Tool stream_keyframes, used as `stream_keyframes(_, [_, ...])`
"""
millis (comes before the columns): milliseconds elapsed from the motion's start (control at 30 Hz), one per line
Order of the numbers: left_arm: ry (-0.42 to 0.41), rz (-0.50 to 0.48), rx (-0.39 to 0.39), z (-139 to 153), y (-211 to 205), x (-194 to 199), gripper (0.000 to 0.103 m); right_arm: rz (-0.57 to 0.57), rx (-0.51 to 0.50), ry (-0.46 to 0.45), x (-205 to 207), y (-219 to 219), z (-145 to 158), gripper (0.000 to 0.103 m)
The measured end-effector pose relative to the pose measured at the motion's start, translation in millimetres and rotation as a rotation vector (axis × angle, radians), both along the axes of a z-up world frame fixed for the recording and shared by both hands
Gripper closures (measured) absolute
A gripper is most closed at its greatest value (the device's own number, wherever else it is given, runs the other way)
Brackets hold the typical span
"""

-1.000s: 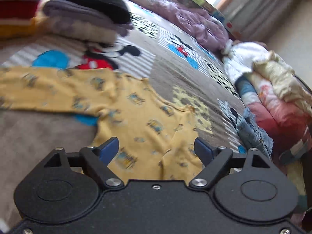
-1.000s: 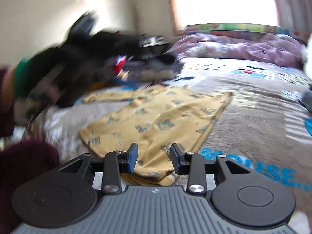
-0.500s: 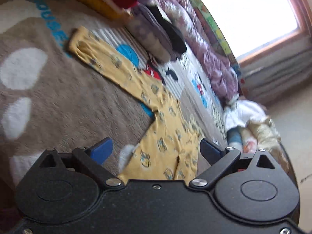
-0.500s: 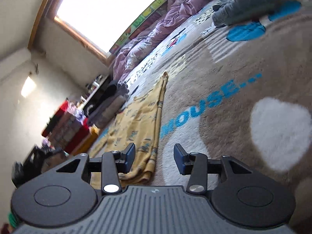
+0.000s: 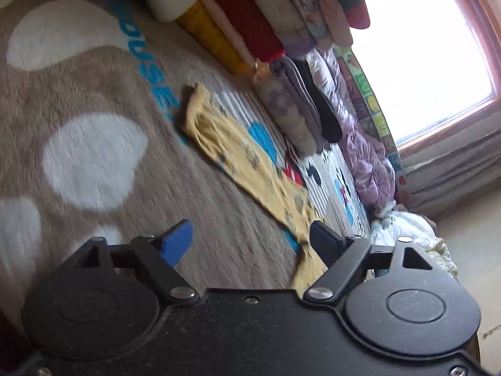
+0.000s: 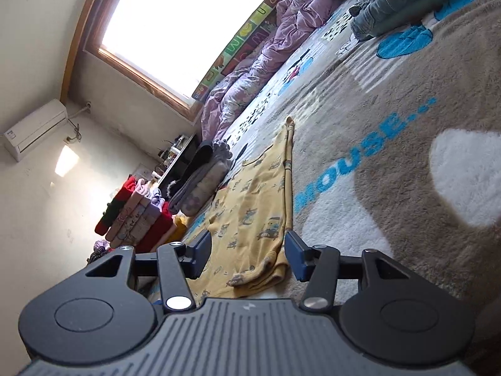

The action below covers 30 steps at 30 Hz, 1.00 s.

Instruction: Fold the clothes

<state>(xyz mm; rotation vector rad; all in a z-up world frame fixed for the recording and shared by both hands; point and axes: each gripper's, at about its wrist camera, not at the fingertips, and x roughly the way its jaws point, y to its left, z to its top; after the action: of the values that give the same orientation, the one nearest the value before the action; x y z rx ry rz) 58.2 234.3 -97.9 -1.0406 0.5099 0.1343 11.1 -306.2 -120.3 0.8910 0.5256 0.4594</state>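
Observation:
A yellow printed child's garment (image 5: 250, 166) lies flat on the brown Mickey Mouse blanket (image 5: 78, 100); one long part stretches away from me. My left gripper (image 5: 250, 244) is open and empty, above the blanket beside the garment's near end. In the right wrist view the garment (image 6: 256, 206) lies spread with a folded near edge. My right gripper (image 6: 247, 257) is open and empty, its jaws standing either side of that near edge, just above it.
A stack of folded clothes (image 5: 266, 15) and a grey-and-black pile (image 5: 300, 106) stand beyond the garment. A purple duvet (image 6: 269, 53) lies under the window. Jeans (image 6: 397, 3) lie at the far right, and white bundles (image 5: 407, 235) at the bed's edge.
Both grippers have tilted and pulled back off the garment. The left one swung left over bare blanket. The right one's jaws have opened wider around the garment's near edge.

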Motion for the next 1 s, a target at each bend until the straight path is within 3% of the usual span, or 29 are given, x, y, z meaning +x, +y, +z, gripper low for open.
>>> stream_keyframes(100, [-0.016,0.03,-0.001,-12,17,7,0.033,0.013,0.007,-0.006,7,7,-3,0.05])
stream_keyframes(167, [-0.013,0.049,0.007,-17,26,13,0.049,0.025,0.011,-0.012,13,12,-4,0.05])
stream_keyframes(200, [-0.013,0.054,0.008,-19,31,18,0.051,0.032,0.012,-0.017,17,15,-3,0.05])
stream_keyframes(400, [-0.04,0.072,-0.001,-23,49,46,0.055,0.069,0.012,-0.046,49,29,-4,0.05])
stream_keyframes(700, [-0.015,0.059,0.095,-18,48,79,0.07,0.198,0.062,-0.087,91,57,-2,0.05])
stream_keyframes(733, [-0.021,0.058,0.1,-16,47,78,0.078,0.219,0.065,-0.091,94,62,-2,0.05])
stream_keyframes(767, [-0.03,0.052,0.11,-13,44,79,0.094,0.235,0.063,-0.093,96,67,-1,0.049])
stream_keyframes(1000, [-0.109,-0.055,0.188,9,10,89,0.097,0.289,0.064,-0.121,117,89,9,0.049])
